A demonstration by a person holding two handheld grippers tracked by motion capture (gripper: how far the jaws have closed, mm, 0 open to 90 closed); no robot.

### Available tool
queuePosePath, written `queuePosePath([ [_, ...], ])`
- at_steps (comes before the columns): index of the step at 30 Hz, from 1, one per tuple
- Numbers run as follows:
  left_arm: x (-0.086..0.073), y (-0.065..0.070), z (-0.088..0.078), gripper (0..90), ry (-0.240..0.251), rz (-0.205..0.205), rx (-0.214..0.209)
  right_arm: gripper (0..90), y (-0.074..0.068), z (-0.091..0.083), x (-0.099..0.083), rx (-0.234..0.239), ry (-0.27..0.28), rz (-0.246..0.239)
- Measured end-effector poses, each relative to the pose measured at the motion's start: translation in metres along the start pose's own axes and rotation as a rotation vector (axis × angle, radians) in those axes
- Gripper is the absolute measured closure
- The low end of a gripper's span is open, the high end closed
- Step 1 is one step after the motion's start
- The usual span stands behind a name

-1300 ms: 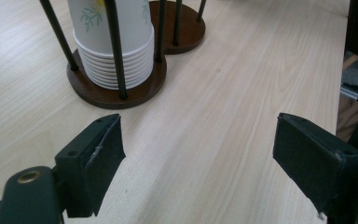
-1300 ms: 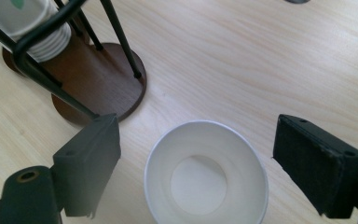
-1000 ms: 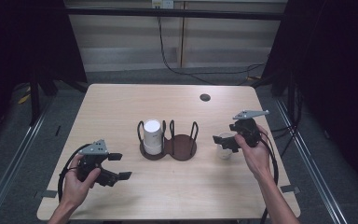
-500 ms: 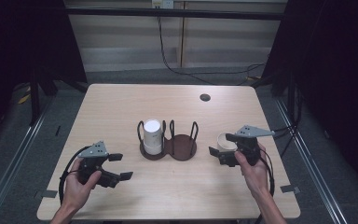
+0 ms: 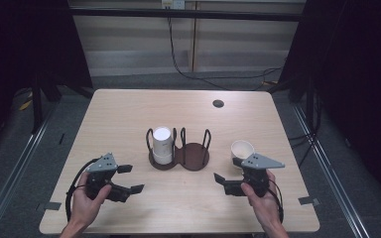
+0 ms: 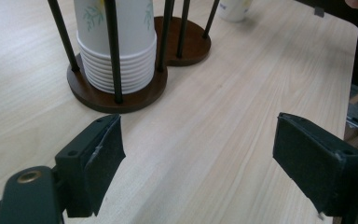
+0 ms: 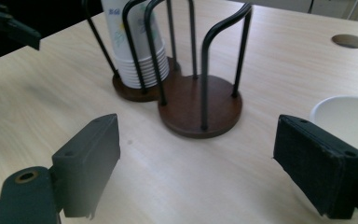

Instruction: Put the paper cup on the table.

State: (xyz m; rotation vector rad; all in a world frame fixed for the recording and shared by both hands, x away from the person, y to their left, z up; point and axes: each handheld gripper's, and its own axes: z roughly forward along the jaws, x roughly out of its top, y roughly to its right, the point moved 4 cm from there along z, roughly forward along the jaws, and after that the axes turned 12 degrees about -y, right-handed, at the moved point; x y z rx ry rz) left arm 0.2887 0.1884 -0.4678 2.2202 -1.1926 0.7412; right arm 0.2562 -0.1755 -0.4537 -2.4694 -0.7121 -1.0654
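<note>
A dark double cup holder [image 5: 194, 157] stands mid-table; its left bay holds a stack of white paper cups [image 5: 162, 144], its right bay is bare. The stack [image 6: 121, 42] and holder [image 7: 200, 105] also appear in the gripper views. A single white cup [image 5: 241, 150] stands upright on the table right of the holder, also seen as a cup [image 7: 349, 119] behind the right jaw. My right gripper [image 5: 226, 171] is open, just in front of that cup and apart from it. My left gripper [image 5: 130, 179] is open near the front left, holding nothing.
A round dark cable hole [image 5: 218, 103] sits at the table's back right. Cables trail from both grippers. Black frame posts stand at both sides of the table. Bare wood lies between the grippers and the front edge [image 5: 178, 229].
My right gripper set the single cup down beside the holder, let go of it and drew back toward the front edge. The left gripper stayed put.
</note>
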Motion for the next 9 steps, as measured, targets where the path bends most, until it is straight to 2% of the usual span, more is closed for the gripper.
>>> queuePosePath([
  [3,-0.001,-0.001,0.002,16.1,-0.006,-0.009,-0.005,14.0,-0.004,0.008,-0.010,0.028,0.040,0.029],
  [6,-0.004,0.000,0.004,16.2,-0.028,0.006,-0.005,14.0,-0.005,0.016,-0.019,0.034,0.014,0.025],
  [9,-0.008,0.003,0.008,16.2,-0.037,0.003,-0.005,13.4,-0.006,0.019,-0.020,0.050,-0.001,0.033],
])
